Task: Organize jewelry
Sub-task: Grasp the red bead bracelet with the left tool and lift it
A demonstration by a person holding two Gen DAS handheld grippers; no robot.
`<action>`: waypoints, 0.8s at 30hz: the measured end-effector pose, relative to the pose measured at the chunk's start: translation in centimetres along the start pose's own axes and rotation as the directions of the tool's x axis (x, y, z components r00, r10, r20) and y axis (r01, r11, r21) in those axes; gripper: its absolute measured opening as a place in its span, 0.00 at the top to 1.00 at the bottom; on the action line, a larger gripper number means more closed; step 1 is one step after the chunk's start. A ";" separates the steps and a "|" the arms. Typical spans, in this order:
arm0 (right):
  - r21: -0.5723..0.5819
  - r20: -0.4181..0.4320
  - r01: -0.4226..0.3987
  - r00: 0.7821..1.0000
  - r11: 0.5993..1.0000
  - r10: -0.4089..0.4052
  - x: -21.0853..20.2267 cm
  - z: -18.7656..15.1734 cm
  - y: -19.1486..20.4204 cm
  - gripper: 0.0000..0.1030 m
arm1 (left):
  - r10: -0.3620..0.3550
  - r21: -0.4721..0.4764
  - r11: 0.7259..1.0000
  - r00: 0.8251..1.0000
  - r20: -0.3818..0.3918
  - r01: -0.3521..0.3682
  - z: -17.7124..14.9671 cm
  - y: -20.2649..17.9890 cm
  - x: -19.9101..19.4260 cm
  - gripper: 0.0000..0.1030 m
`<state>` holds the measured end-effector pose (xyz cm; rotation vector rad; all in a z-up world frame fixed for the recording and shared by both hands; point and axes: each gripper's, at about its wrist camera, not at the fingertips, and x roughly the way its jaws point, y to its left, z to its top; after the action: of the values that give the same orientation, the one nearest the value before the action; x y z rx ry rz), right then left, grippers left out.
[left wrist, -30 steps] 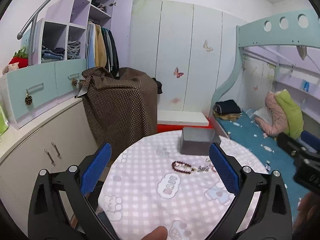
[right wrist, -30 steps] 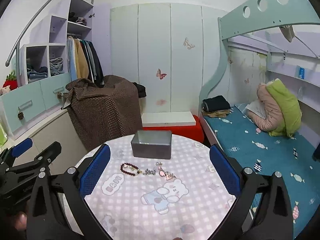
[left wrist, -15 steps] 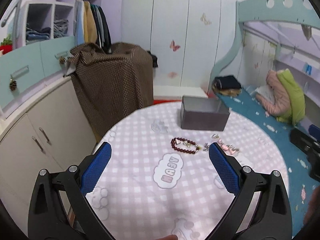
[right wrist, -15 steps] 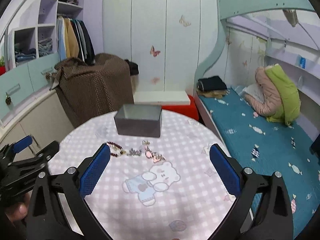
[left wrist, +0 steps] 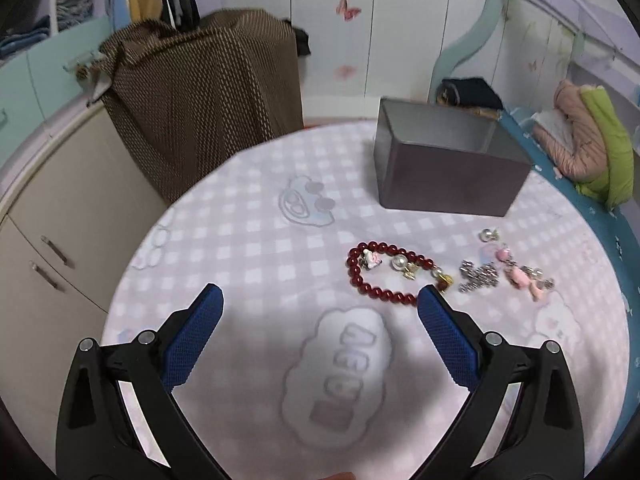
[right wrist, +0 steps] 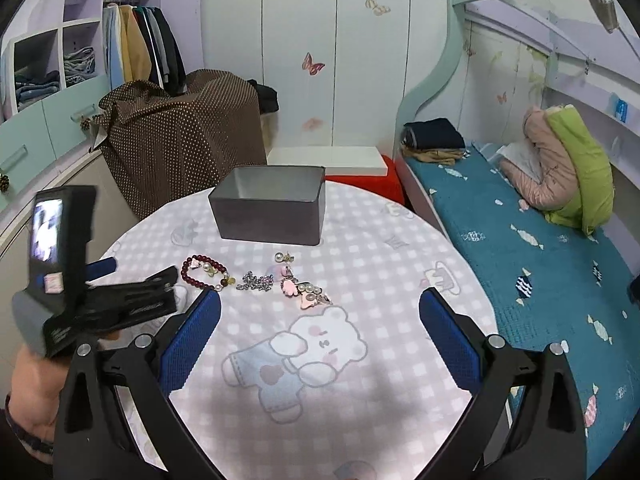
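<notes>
A dark red bead bracelet [left wrist: 384, 276] [right wrist: 202, 272] lies on the round checked table [left wrist: 248, 240] [right wrist: 380, 248]. Right of it lie a silver chain [left wrist: 478, 276] [right wrist: 256, 281], pink charms [left wrist: 520, 276] [right wrist: 304, 292] and a pearl earring [left wrist: 489, 234] [right wrist: 282, 257]. An open grey metal box [left wrist: 448, 168] [right wrist: 272, 208] stands behind them. My left gripper [left wrist: 320, 308] is open and empty, low over the table, its right fingertip just short of the bracelet. My right gripper [right wrist: 320, 308] is open and empty, in front of the jewelry. The left gripper body [right wrist: 100, 300] shows at the left of the right wrist view.
A brown dotted cloth [right wrist: 180, 140] covers furniture behind the table. Cabinets [left wrist: 52, 208] stand at the left. A bed with a teal cover [right wrist: 540, 248] runs along the right. A red stool with a white top [right wrist: 340, 164] stands behind the box.
Both grippers have come down and forward toward the table. The left gripper now sits close to the bracelet and has entered the right wrist view more fully.
</notes>
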<state>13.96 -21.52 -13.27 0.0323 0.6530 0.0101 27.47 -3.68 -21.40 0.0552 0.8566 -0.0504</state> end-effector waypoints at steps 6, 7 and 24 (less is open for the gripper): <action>0.008 -0.021 -0.008 1.000 1.000 0.008 1.3 0.2 -0.5 0.07 | 0.021 0.012 1.000 0.996 -0.085 -0.020 1.1 -0.1 3.6 0.26; 0.009 -0.024 -0.008 1.000 1.000 0.008 1.4 0.2 -0.6 0.07 | 0.014 0.014 1.000 0.994 -0.105 -0.013 1.0 -0.2 4.2 0.31; 0.029 -0.067 0.025 0.997 0.999 -0.023 3.6 0.5 -3.2 0.07 | -0.132 0.055 0.990 0.991 -0.004 0.132 1.3 0.2 -0.5 0.92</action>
<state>17.10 -24.67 -15.17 0.0531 0.7204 -0.0221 28.10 -3.57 -20.20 0.0499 0.8582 -0.1981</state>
